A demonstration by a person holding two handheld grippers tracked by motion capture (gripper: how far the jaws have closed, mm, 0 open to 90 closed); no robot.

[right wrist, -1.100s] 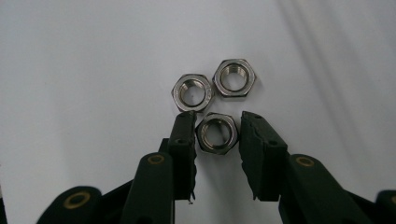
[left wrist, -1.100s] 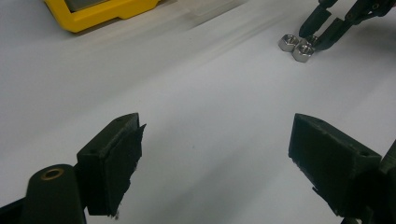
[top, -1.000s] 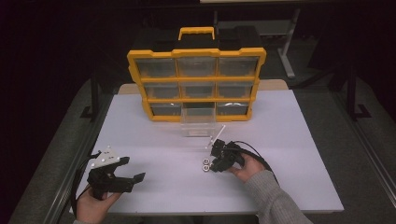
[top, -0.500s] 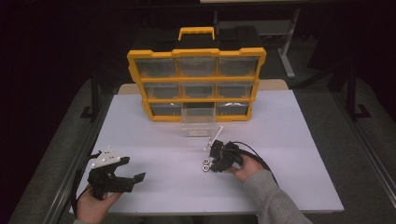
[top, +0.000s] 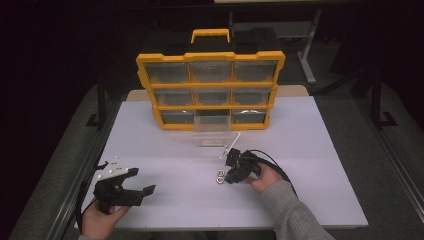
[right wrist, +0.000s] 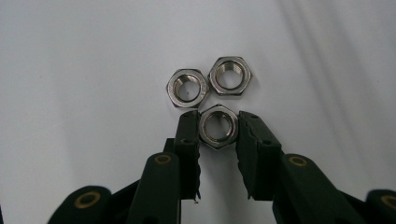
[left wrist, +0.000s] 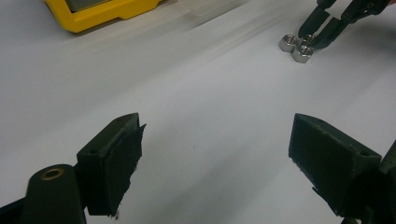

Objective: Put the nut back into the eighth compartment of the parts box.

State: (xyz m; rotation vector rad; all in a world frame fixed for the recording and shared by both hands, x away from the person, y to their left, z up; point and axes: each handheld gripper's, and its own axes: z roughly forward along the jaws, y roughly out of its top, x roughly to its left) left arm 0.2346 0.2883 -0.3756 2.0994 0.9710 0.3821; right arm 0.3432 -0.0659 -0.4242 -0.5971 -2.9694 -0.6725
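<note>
The right gripper point(right wrist: 218, 128) pinches 1 nut point(right wrist: 218, 127) across its flats, probably a sound hold for slick, hard steel, while the left gripper point(left wrist: 215, 154) hangs spread.

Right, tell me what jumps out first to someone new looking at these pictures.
The yellow organizer with clear drawers stands upright at the far side of the white table, one clear drawer pulled out in front of it. Near the front, the right gripper is shut on a steel nut, with two more nuts lying just beyond it. The left gripper waits open at the near left.
</note>
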